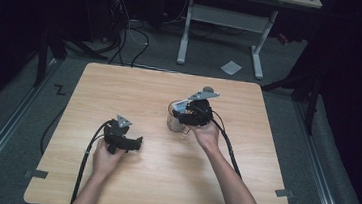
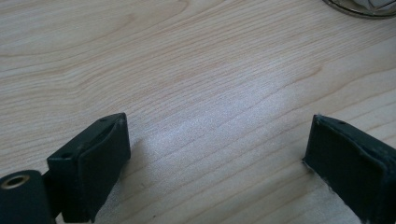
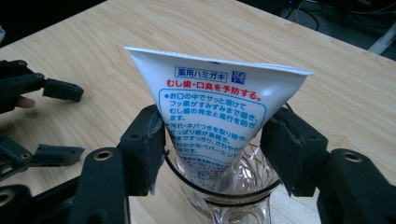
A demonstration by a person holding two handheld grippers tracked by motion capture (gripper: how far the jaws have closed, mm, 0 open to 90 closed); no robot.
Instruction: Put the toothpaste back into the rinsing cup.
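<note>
Wooden table (image 1: 119,91) | toothpaste tube (image 3: 217,116) in glass (image 3: 238,200) | left gripper (image 1: 137,143) open.

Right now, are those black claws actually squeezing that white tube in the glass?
Cannot tell. The right gripper view shows the right gripper with jaws flanking the tube, neither contact nor gap plain.

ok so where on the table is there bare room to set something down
Bare wood along the table's far edge, its left side and the near right corner. Crowded mid-table: the right claw around the toothpaste tube in the glass, the left claw nearby.
</note>
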